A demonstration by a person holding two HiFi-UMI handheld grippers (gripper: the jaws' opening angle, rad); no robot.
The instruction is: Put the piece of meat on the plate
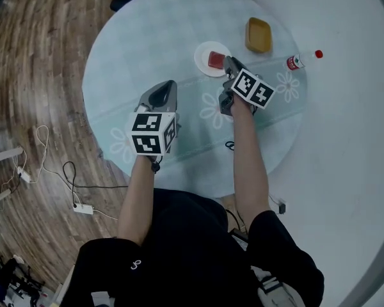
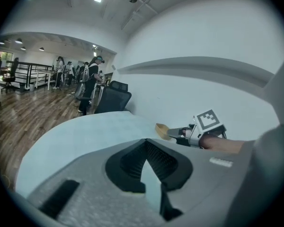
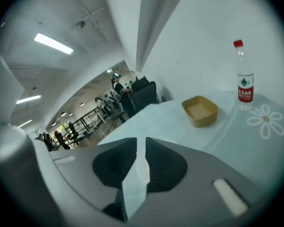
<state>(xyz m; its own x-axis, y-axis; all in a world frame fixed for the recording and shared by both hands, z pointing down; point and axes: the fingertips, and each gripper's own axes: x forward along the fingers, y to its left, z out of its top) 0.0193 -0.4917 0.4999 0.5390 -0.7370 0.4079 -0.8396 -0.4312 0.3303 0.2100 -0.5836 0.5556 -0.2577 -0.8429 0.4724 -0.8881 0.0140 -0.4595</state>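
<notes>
A red piece of meat [image 1: 216,60] lies on a small white plate [image 1: 201,56] at the far side of the round, light blue table [image 1: 134,56]. My right gripper [image 1: 229,62] hovers at the plate's right edge, just beside the meat. Its jaws stand a narrow slit apart with nothing between them [image 3: 142,141]. My left gripper [image 1: 165,88] hangs over the table's middle, well to the left of the plate, its jaw tips together and empty [image 2: 145,143]. The plate and meat are hidden in both gripper views.
A yellow bowl [image 1: 258,34] sits to the right of the plate, also seen from the right gripper [image 3: 199,110]. A water bottle with a red cap lies near the table's right edge [image 1: 301,61]. A dark chair [image 2: 111,98] stands beyond the table. Cables lie on the wooden floor [image 1: 64,178].
</notes>
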